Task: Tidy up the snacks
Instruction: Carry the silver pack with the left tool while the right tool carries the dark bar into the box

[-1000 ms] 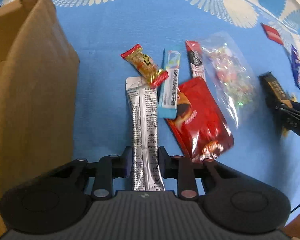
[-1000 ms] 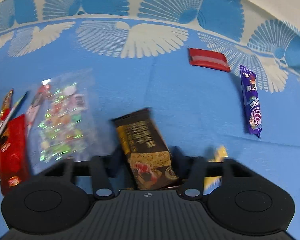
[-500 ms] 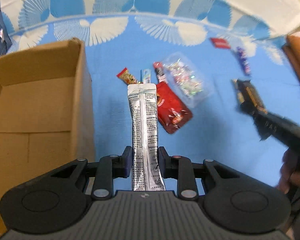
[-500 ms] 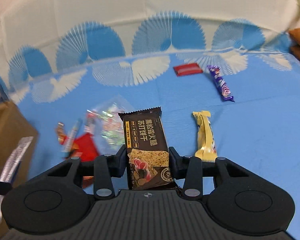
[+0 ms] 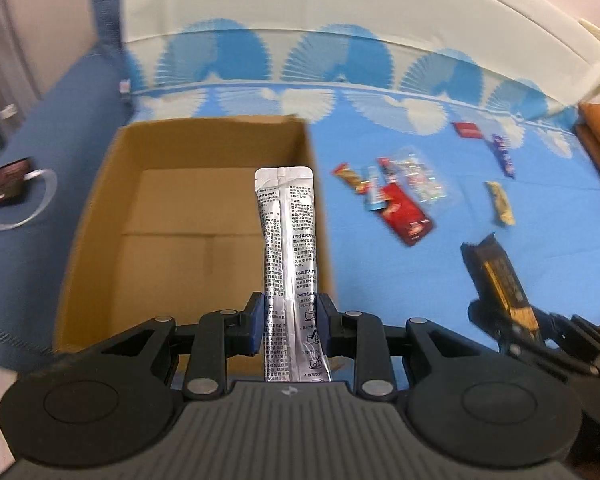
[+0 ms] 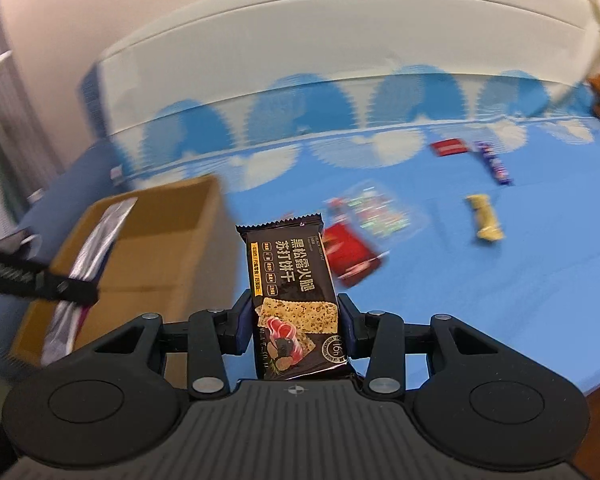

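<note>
My left gripper [image 5: 289, 326] is shut on a long silver sachet [image 5: 287, 256] and holds it above the open cardboard box [image 5: 99, 208], near the box's right wall. The box shows a bare brown floor. My right gripper [image 6: 295, 328] is shut on a dark cracker packet [image 6: 293, 280] and hangs over the blue cloth just right of the box [image 6: 187, 216]. That packet [image 5: 500, 276] also shows at the right of the left wrist view. The silver sachet [image 6: 95, 236] appears over the box in the right wrist view.
On the blue patterned cloth [image 5: 420, 280] lie a red pouch [image 5: 408, 216], a clear candy bag [image 5: 420, 178], a small orange-red bar [image 5: 350, 176], a yellow bar [image 5: 500, 202], a purple bar [image 5: 502, 154] and a red packet [image 5: 466, 129]. A blue sofa arm [image 5: 39, 152] stands left of the box.
Both grippers rose off the cloth and swung left toward the box, each carrying its snack. The silver sachet went from over the cloth to over the box opening.
</note>
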Motion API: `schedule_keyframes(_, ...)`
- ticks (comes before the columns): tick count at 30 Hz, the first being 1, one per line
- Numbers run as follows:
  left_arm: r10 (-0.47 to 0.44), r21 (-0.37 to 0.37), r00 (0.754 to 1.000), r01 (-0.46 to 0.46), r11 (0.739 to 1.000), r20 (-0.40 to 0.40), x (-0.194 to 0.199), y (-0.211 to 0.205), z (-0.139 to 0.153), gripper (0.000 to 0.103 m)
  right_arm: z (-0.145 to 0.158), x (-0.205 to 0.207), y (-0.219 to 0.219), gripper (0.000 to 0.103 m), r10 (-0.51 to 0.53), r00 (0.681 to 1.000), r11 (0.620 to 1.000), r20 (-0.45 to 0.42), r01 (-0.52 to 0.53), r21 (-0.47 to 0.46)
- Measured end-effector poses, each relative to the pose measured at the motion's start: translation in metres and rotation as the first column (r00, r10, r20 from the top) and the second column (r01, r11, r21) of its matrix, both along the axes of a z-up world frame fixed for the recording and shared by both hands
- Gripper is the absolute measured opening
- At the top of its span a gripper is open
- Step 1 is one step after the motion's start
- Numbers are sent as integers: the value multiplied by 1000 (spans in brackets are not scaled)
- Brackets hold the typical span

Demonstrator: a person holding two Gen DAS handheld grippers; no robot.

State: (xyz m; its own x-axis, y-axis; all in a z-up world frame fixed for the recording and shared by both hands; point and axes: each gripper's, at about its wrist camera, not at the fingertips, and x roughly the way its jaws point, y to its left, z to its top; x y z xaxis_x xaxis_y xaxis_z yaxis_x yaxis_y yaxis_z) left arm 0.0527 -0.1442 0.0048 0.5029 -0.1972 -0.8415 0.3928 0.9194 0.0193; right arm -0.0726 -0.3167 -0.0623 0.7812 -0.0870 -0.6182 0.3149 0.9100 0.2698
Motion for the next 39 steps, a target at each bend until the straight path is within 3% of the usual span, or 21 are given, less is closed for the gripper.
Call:
schedule_keyframes(8, 89, -7, 996, -88, 996, 20, -34, 92, 6, 30, 19, -19, 99, 45, 169, 985, 986, -25, -169, -6)
schedule_keyframes(15, 121, -35, 992, -119, 992, 43, -52, 134, 8, 30, 31, -26, 142, 45, 233, 972, 970, -39, -235, -63)
schedule_keyframes(27, 115, -69, 993, -114, 991, 19, -52, 149, 4, 30, 34, -28, 160, 45, 233, 970, 965, -69, -240, -110)
schedule_keyframes(39, 79, -55, 997, -78, 995, 2, 0, 143, -2, 30, 28, 15, 155, 45, 239, 967, 962, -90, -249, -116)
